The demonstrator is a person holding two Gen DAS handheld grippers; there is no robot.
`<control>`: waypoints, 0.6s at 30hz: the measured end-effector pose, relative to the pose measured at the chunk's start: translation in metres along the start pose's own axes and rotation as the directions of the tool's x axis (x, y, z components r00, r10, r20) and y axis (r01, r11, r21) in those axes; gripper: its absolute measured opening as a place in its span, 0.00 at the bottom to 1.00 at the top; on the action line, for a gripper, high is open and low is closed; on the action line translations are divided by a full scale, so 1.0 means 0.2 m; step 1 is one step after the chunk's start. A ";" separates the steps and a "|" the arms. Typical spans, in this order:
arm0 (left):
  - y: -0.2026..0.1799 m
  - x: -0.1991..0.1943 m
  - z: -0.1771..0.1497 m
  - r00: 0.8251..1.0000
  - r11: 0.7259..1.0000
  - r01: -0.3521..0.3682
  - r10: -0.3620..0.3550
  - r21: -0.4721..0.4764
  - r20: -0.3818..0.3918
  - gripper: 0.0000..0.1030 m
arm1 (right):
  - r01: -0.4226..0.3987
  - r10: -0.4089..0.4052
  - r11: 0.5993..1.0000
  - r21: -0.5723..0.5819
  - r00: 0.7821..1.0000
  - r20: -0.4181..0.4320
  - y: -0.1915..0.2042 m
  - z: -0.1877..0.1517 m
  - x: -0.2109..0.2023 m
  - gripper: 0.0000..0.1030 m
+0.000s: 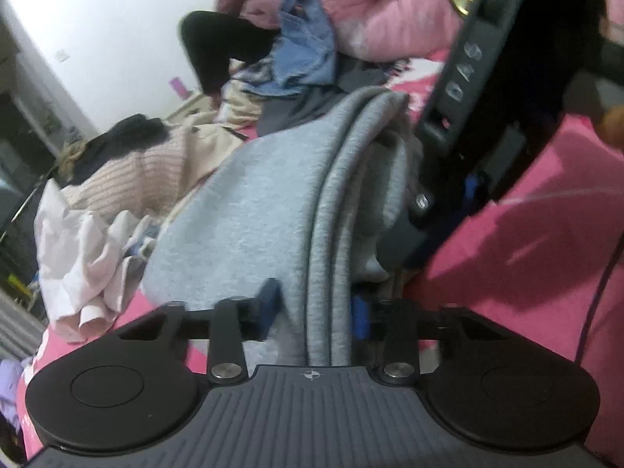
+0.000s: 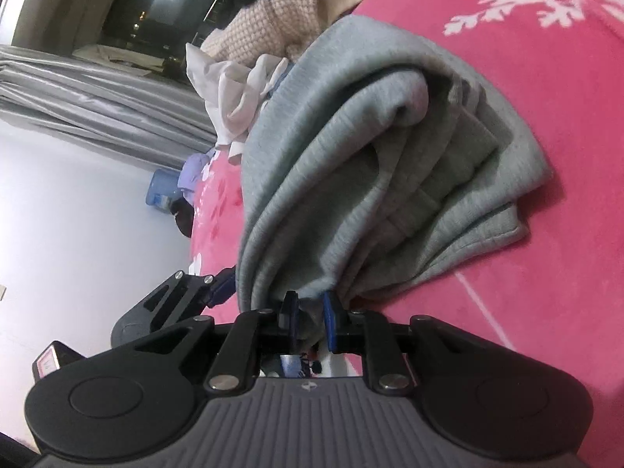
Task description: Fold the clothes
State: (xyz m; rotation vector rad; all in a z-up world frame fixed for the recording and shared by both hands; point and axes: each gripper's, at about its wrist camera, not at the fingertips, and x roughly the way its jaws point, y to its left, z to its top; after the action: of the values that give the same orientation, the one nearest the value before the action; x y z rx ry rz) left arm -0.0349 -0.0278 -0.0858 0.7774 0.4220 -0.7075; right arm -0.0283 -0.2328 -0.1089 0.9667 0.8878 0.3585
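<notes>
1. Thick grey knit sweatshirt-type garment (image 2: 390, 148), already doubled into several layers, lies on the bright pink fleece bedspread w/ white snowflake print (image 2: 546, 78); near end is lifted off the bed by both tools, far end rests on the spread
2. Right gripper (image 2: 311, 321): blue-padded fingers pinched tight on a bunched near corner of the grey layers – a narrow grip, prob. to keep all layers together so the stack doesn't slide apart
3. Left gripper (image 1: 314, 310): fingers closed on the stacked hem edges, set wider since more cloth is packed between them; in the right wrist view it sits just left of the right gripper, both on the same near edge
4. Two grips side by side on one edge suit carrying or turning the bundle over as one piece, in my judgement; whether another fold is due or the garment is being set down finished, can't tell
5. Edges: layered hems fan out at the right, one bound hem corner lies flat on the spread; rounded fold at the far end
6. Room: open pink spread to the right & far right; left is crowded – crumpled white shirt (image 2: 230, 97), pink-beige knit sweater (image 2: 273, 19), touching or nearly touching the grey cloth. Bed edge drops away left
</notes>
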 end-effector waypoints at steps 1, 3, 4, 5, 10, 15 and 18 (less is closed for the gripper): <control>0.00 -0.01 0.00 1.000 1.000 -0.011 0.011 -0.003 0.008 0.23 | -0.004 0.004 1.000 -0.009 1.000 -0.001 0.01 0.00 0.01 0.17; -0.01 -0.03 -0.01 0.999 0.999 -0.030 0.030 0.022 0.028 0.21 | -0.007 0.007 1.000 -0.030 1.000 -0.001 0.03 0.01 0.03 0.17; -0.02 -0.04 -0.01 0.999 0.999 -0.035 0.034 0.040 0.036 0.20 | -0.004 0.004 0.999 -0.038 1.000 -0.005 0.04 0.02 0.05 0.17; -0.02 -0.05 -0.01 0.999 0.998 -0.037 0.034 0.054 0.040 0.18 | 0.001 -0.001 0.999 -0.043 1.000 -0.006 0.04 0.02 0.07 0.17; 0.00 -0.07 -0.03 0.997 0.996 -0.062 0.059 0.071 0.047 0.17 | -0.038 0.039 0.999 -0.010 0.999 0.020 0.03 0.03 0.14 0.14; -0.01 -0.05 -0.04 0.999 0.995 -0.041 0.039 0.094 0.029 0.19 | 0.036 -0.029 0.992 -0.122 0.998 0.060 0.04 -0.01 0.19 0.08; -0.05 -0.04 -0.06 0.998 0.988 -0.052 0.048 0.145 0.030 0.28 | 0.070 -0.052 0.984 -0.166 0.992 0.113 0.08 -0.02 0.18 0.08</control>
State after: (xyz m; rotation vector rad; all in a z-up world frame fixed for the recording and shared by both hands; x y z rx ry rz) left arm -0.0498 -0.0207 -0.0934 0.9130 0.3284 -0.7060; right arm -0.0088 -0.1986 -0.1135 0.7925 0.7738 0.3210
